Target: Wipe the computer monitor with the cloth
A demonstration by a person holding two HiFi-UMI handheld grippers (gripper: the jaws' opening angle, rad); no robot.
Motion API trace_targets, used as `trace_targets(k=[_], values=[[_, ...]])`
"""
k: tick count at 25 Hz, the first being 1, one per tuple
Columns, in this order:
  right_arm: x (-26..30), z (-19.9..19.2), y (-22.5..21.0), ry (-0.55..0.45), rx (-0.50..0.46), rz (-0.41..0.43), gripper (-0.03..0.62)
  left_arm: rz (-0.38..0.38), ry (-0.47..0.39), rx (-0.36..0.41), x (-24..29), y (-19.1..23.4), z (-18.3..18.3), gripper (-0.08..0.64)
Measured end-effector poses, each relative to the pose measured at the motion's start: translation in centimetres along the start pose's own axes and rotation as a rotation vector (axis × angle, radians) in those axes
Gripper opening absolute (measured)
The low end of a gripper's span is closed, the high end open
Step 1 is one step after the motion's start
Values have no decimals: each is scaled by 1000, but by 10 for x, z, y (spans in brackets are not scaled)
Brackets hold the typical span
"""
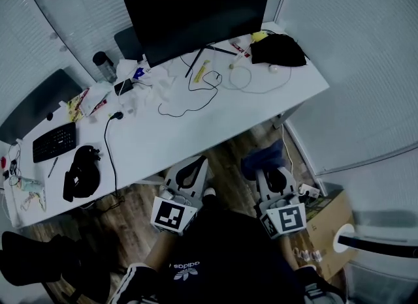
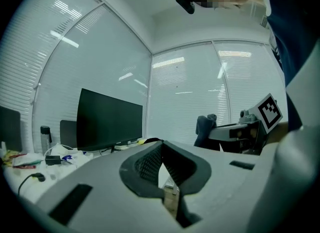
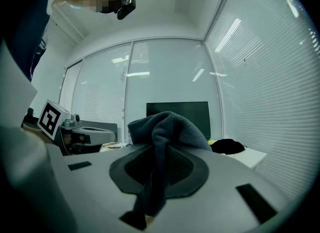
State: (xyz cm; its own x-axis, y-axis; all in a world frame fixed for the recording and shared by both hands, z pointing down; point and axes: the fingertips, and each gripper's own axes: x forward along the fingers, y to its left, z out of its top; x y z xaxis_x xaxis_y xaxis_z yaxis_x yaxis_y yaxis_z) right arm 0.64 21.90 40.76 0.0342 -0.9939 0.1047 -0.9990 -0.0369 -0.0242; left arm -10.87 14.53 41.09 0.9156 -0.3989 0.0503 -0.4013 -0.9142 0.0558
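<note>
Grippers sit low over the person's lap in the head view, both aimed toward 12 o'clock at the desk (image 1: 215,123) edge: the left gripper (image 1: 191,172) at 7 o'clock, the right gripper (image 1: 274,180) at 5 o'clock with the cloth (image 1: 261,160) bunched at its tip. The monitor (image 1: 196,15) stands on the desk at 12 o'clock, well apart from both.

Left gripper view: jaws pressed together with nothing between them, monitor at 9 o'clock.

Right gripper view: jaws clamped on the cloth, which drapes over them, the monitor behind it at 12 o'clock.
</note>
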Motion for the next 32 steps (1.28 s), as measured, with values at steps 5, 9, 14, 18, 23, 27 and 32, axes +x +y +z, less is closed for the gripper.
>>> trace_targets(k=[5, 9, 14, 18, 23, 27, 32], values=[[21, -5, -11, 15, 3, -29, 48, 15, 12, -9, 10, 25, -5, 5], [35, -3, -22, 13, 5, -49, 48, 35, 19, -22, 17, 40, -9, 5], [57, -2, -37, 8, 6, -50, 48, 53, 66, -23, 31, 55, -19, 5], [81, -4, -56, 10, 12, -30, 48, 81, 69, -23, 56, 66, -19, 5], [124, -3, -92, 15, 7, 35, 48, 145, 61, -22, 101, 84, -17, 5], [164, 10, -132, 16, -15, 106, 48, 214, 55, -31, 148, 100, -8, 5], [210, 24, -181, 3, -45, 177, 48, 288, 15, -36, 200, 111, 7, 5]])
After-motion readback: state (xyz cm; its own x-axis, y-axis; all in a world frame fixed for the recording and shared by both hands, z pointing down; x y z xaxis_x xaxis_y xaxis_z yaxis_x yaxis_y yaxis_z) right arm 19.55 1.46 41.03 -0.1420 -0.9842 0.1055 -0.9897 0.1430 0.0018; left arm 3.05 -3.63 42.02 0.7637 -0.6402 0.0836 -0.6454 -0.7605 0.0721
